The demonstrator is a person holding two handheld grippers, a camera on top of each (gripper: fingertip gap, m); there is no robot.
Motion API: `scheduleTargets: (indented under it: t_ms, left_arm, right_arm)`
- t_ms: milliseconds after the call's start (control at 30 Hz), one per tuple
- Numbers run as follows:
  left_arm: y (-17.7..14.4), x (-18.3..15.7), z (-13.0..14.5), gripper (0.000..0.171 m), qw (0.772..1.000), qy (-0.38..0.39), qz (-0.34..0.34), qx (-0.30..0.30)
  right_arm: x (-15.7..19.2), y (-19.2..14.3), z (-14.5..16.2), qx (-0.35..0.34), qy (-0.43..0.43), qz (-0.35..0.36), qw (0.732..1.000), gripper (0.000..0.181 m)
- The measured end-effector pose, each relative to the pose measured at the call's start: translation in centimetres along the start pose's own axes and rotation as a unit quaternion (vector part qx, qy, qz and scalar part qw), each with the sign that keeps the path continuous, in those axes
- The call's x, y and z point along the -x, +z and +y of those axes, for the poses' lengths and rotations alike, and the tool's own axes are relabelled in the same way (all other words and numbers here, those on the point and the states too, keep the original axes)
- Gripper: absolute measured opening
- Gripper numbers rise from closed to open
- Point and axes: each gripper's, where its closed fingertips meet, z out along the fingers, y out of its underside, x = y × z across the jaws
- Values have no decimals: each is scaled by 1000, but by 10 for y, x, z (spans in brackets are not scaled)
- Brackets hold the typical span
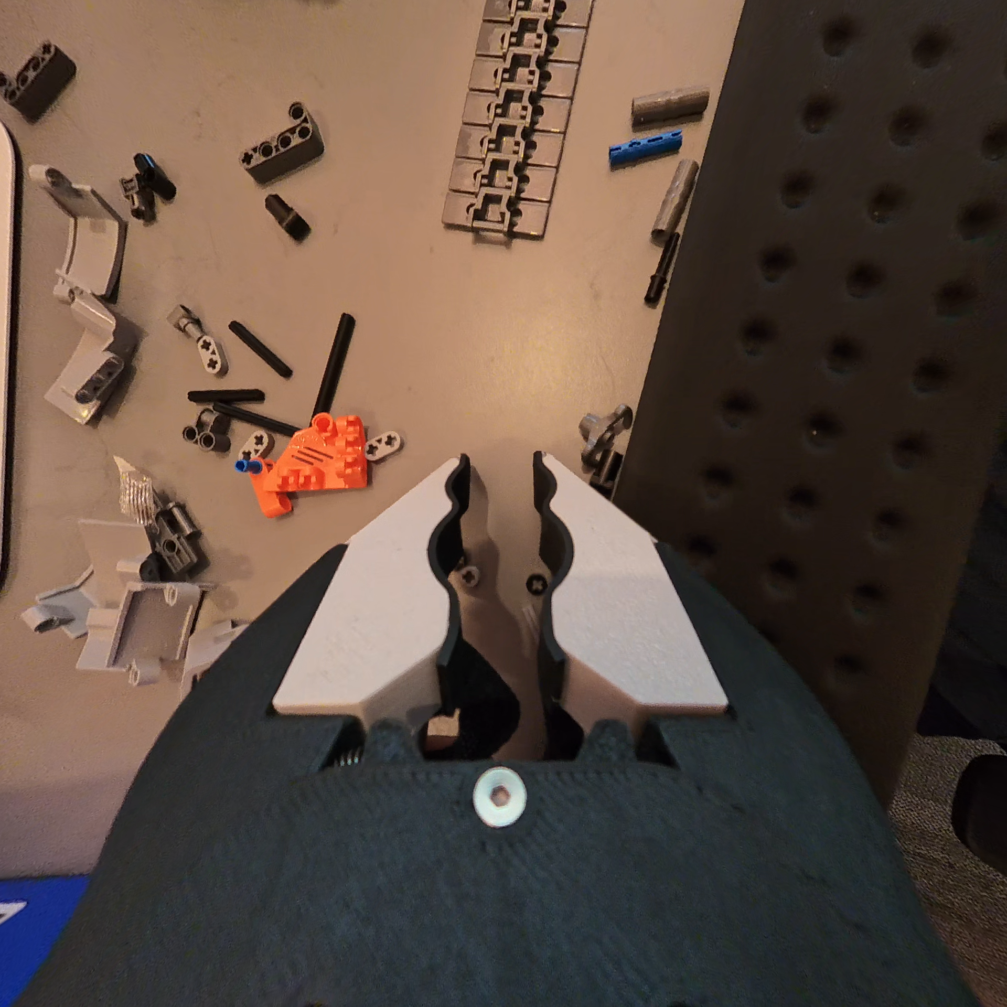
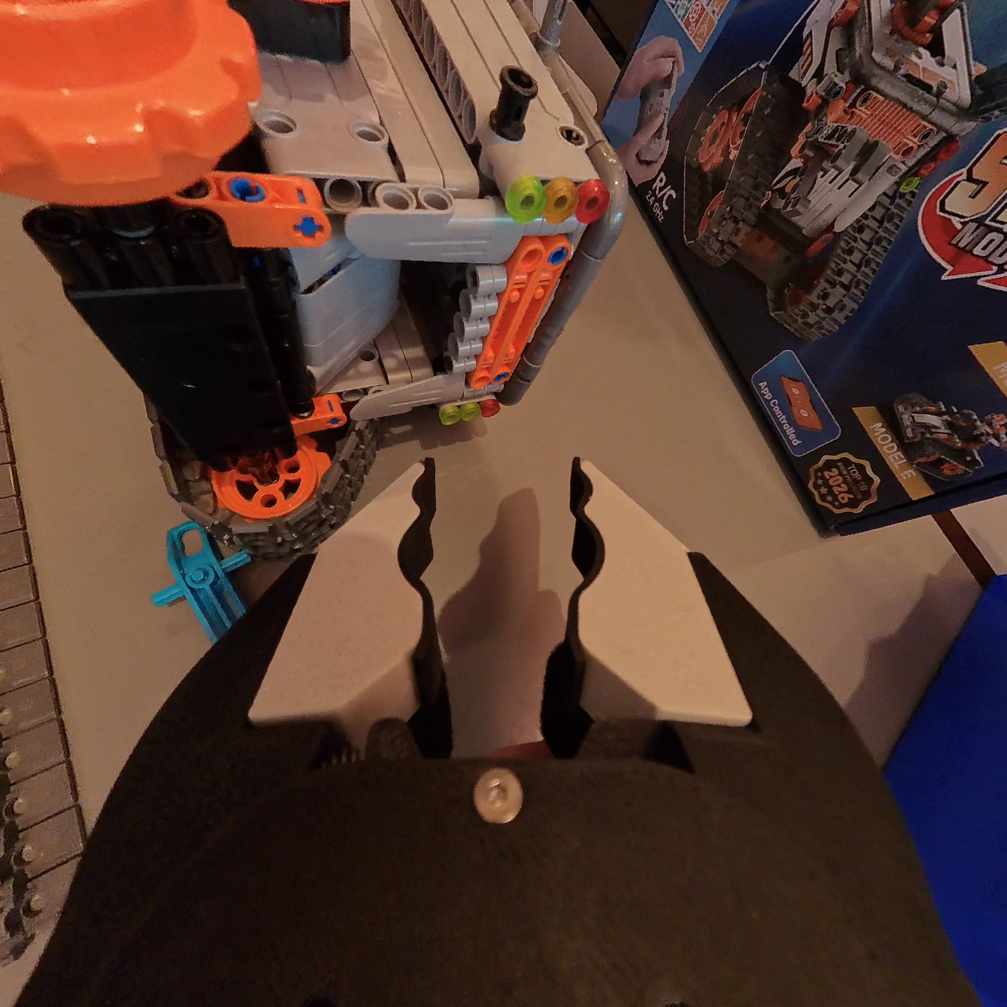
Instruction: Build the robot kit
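Note:
My left gripper (image 1: 501, 463) is open and empty above a beige table (image 1: 490, 354). An orange brick piece (image 1: 319, 468) with a blue pin lies just left of its tips, among black axles (image 1: 332, 362) and small grey connectors. A grey track strip (image 1: 512, 120) lies farther ahead. My right gripper (image 2: 501, 468) is open and empty over bare table (image 2: 654, 414). A half-built grey, black and orange tracked vehicle model (image 2: 349, 272) stands just ahead and left of it, with an orange wheel (image 2: 267, 485) near the left fingertip.
A black perforated panel (image 1: 844, 327) rises at the right of the left view. Grey panel pieces (image 1: 92, 305) and dark beams (image 1: 283, 144) lie at the left. In the right view a printed toy box (image 2: 844, 245) lies at the right, a turquoise tool (image 2: 201, 577) at the left. About 35 cm separates my left fingertips from my right. My right gripper is the nearer one to the orange wheel (image 2: 267, 485): about 5 cm, against 30 cm. My left tips are roughly 5 cm from the orange brick piece (image 1: 319, 468).

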Motion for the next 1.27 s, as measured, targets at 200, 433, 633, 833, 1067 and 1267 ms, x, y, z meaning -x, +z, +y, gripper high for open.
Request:
scheduleTargets:
  t_ms: [200,433,633,833,1067,1267]
  left_arm:
    - [6,6,-10,28,1000,9,-11,-12]
    - [4,20,-15,31,999,13,-39,-25]
    - [-6,25,-20,31,996,14,-68,-50]
    - [-8,28,-29,31,992,7,-88,-86]
    - [5,42,-43,29,983,12,-141,-117]
    - [6,56,-51,28,970,25,-197,-140]
  right_arm:
    - [-1,-5,-5,-6,-8,8,1000,48]
    - [-5,-7,-2,-3,-6,15,1000,48]
    - [-8,-7,2,0,-5,21,1000,48]
    - [-11,-6,3,2,-9,29,1000,48]
    - [-15,-7,5,-2,-7,40,999,48]
    - [-16,-6,6,-1,-12,44,999,48]
